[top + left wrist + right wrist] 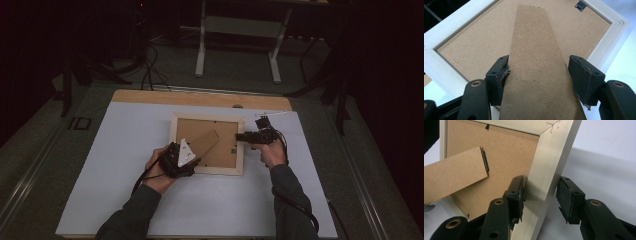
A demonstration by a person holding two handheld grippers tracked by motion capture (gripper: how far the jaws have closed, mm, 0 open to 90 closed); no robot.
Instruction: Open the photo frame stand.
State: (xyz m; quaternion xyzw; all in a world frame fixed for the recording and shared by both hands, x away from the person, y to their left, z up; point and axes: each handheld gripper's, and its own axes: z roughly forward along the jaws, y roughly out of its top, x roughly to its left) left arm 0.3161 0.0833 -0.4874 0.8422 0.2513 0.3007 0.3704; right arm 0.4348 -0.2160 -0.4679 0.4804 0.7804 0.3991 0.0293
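Item 1: left gripper (pixel 192 159), at 7 o'clock of the table centre, held in the person's left hand (pixel 159 172). Its jaws straddle the cardboard easel stand (pixel 536 62): the left pad touches the stand's edge, the right pad stands just clear of the other edge, so the jaws are apart with no clamp.

Item 2: picture frame (pixel 175 131), pale wood, lying back-side up near the middle of the white table sheet (pixel 125 150); brown backing board (pixel 474 47) facing up, the stand hinged to it and lifted at a slant.

Item 3: right gripper (pixel 239 136), at 3 o'clock of the frame, in the right hand (pixel 272 152). Its jaws bracket the frame's side rail (pixel 544 177); one pad lies against the inner face, the other shows a gap on the outer side. Jaws apart, not clamped.

Item 4: white stand legs (pixel 200 55) on the floor, at 12 o'clock beyond the table
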